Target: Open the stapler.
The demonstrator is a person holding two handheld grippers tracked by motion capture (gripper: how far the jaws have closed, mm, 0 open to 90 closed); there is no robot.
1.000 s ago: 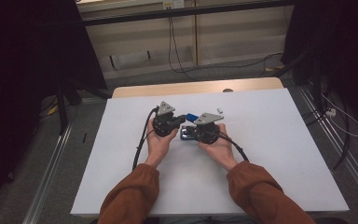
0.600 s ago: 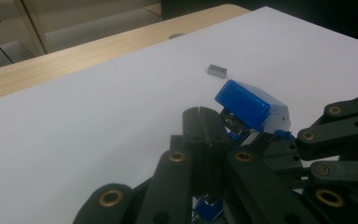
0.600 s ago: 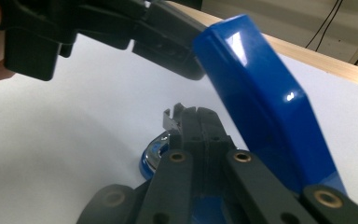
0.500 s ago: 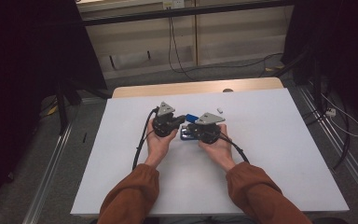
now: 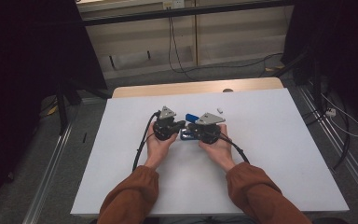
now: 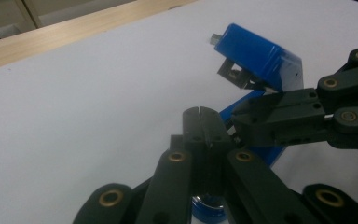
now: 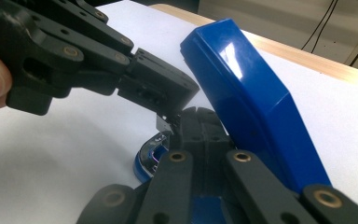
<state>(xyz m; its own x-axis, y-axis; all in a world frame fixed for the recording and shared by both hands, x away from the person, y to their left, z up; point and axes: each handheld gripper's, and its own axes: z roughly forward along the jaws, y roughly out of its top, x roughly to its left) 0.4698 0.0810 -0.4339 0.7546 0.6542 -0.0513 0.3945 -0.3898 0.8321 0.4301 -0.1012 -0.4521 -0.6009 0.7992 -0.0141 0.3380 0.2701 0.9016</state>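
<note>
A blue stapler (image 5: 190,116) lies opened at the middle of the white table (image 5: 270,154), its lid (image 6: 256,53) tilted up off the base (image 7: 145,164). Both grippers meet over it, tip to tip. My left gripper (image 6: 200,113) has its jaws pressed together above the blue base. My right gripper (image 7: 200,113) is also shut, just left of the raised lid (image 7: 251,102). In the right gripper view the left gripper (image 7: 175,100) reaches in from the upper left, with a small metal piece (image 7: 163,123) at its tip. Whether either gripper holds that piece is unclear.
A small white object (image 5: 219,110) lies on the table behind the right gripper (image 5: 191,128). A wooden strip (image 5: 186,87) runs along the far edge. Cables trail from both grippers toward the person's sleeves. Metal rails flank the table.
</note>
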